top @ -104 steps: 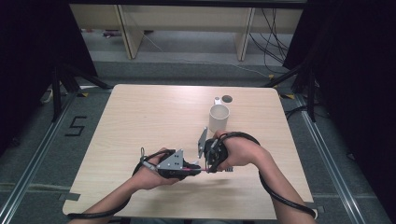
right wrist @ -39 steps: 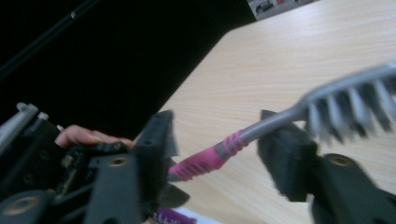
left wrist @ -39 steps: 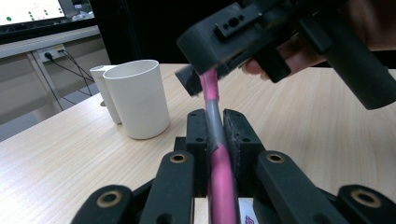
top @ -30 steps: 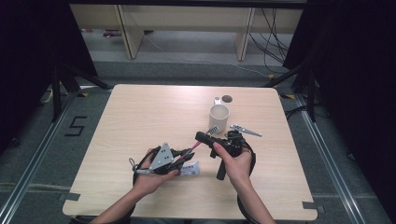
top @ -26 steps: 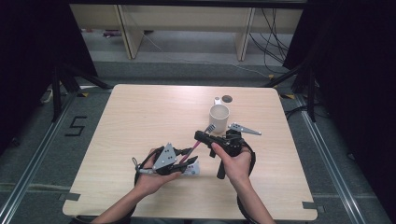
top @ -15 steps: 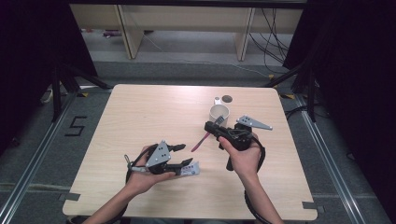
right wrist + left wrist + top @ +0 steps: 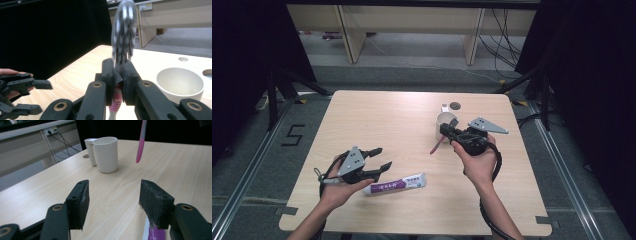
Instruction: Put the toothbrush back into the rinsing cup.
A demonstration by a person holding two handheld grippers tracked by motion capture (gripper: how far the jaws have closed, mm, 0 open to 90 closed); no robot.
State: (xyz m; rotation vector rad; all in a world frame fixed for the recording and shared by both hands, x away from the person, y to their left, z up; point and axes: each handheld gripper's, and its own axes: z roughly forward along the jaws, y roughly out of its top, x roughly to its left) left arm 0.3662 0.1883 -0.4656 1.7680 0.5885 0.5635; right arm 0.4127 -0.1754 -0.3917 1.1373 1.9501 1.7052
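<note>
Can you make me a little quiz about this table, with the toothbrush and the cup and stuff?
1. True or false: the right tool is shut on the toothbrush.
2. What lies flat on the table by the left tool?
A. a spoon
B. a toothpaste tube
C. a comb
3. Fill in: the left tool's jaws are ____, with nothing between them.

Key
1. True. Its jaws clamp the pink handle, with the bristle head sticking out past them in the right gripper view, next to the cup.
2. B. The tube lies just beside that tool.
3. Open. They have just been opening.
</note>
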